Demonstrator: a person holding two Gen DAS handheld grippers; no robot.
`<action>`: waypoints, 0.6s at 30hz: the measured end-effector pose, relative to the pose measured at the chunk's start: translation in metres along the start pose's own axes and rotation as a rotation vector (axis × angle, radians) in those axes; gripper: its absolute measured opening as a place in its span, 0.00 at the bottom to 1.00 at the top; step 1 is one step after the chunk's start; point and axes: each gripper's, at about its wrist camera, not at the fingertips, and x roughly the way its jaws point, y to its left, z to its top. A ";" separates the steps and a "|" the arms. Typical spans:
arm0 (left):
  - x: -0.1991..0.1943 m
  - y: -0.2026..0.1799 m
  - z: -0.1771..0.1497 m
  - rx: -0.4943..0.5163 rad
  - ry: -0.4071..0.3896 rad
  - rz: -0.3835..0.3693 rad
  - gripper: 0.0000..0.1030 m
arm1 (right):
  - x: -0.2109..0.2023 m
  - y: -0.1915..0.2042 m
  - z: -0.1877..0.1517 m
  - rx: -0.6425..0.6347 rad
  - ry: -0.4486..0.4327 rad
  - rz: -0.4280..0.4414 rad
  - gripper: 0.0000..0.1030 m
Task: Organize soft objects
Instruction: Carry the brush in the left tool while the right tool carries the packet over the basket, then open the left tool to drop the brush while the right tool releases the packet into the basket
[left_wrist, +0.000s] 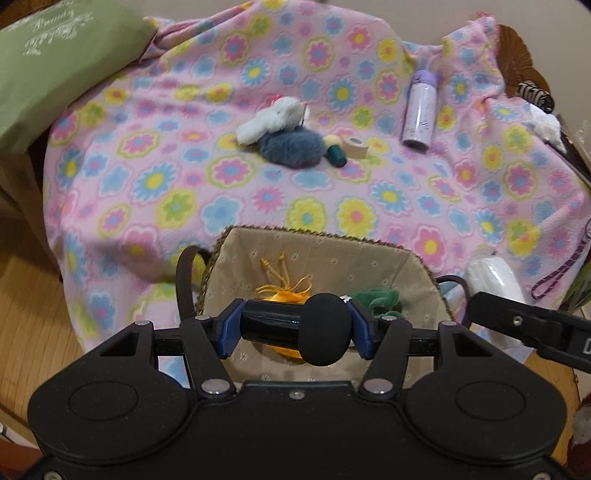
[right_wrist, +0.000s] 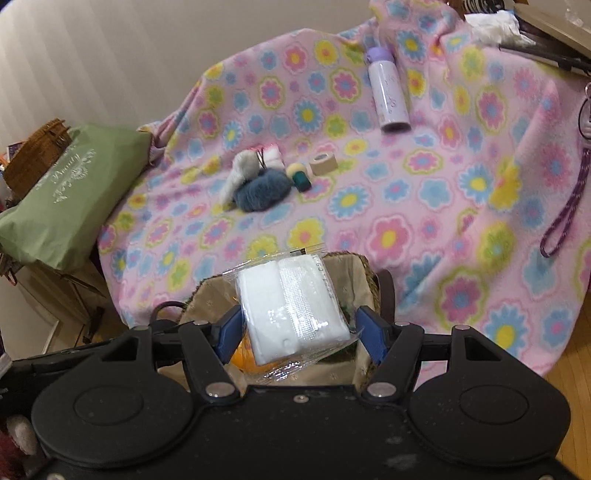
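1. Left wrist view: the left claw (left_wrist: 295, 329) is clenched on a black tube with a round foam head (left_wrist: 295, 330), which lies crosswise between the blue pads, its long axis running pad to pad. Directly beneath and just ahead of this claw sits the fabric-lined basket (left_wrist: 332, 254), with an orange pouch (left_wrist: 284, 295) and something green (left_wrist: 376, 297) already inside.

2. Right wrist view: the right claw (right_wrist: 297, 328) grips a clear-wrapped white pad pack (right_wrist: 291, 306), held tilted, its long axis pointing away from the claw. The same basket (right_wrist: 207, 295) lies just under and beyond it.

3. The deciding relation, as I judge it — both claws hang over the basket mouth, so a release would likely drop each item in; neither hand is clearly the nearer.

4. Farther ahead of both claws, well apart on the flowered blanket (left_wrist: 184, 184), rest the white plush (left_wrist: 273, 118) and grey-blue fluffy piece (left_wrist: 291, 149), touching each other — the soft things left to collect.

5. Only the left view shows the basket's contents clearly and the right claw's arm at its right edge; only the right view shows the pack's wrapper and tilt.
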 end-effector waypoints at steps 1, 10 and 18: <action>0.001 0.000 -0.001 -0.003 0.004 -0.001 0.54 | 0.000 0.000 -0.001 0.002 0.004 -0.002 0.63; 0.002 -0.003 -0.004 0.012 -0.005 0.016 0.54 | 0.009 -0.001 -0.003 0.014 0.059 0.002 0.64; 0.004 -0.003 -0.004 0.024 -0.002 0.023 0.54 | 0.012 -0.002 -0.002 0.017 0.073 0.001 0.64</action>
